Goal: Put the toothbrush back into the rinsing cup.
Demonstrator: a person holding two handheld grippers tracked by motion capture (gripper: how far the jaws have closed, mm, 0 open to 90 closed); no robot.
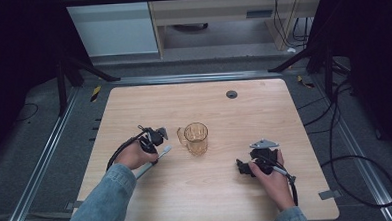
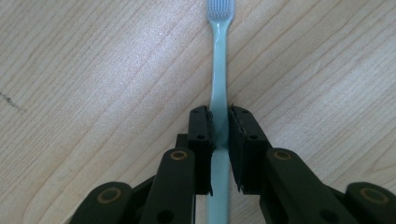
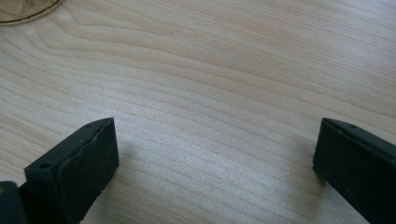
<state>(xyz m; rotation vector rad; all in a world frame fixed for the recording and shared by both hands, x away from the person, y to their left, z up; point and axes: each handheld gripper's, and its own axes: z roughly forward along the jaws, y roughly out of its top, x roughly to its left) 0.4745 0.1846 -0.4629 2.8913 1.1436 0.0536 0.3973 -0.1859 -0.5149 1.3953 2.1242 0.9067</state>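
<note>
Two black jaws of the left gripper (image 2: 219, 135) are pinched on the handle of a pale blue-green toothbrush (image 2: 218, 84), which lies flat on the wooden table (image 2: 93, 93) with its bristled head straight ahead of the jaws and its tail running back beneath them. It looks light, thin and stiff, smooth plastic that could slip or swivel in the pads, so this hold on the handle, some way behind the head, seems sound. Just beyond that gripper, off to one side, stands an amber see-through cup (image 1: 196, 138), upright, empty as far as I can tell, and likely easy to tip. The right gripper (image 3: 215, 154) rests well apart from the cup with its jaws spread wide over bare wood and nothing between them. Pale, matt grain covers the tabletop; around it lie dark floor, metal rails, trailing cables and light furniture.
</note>
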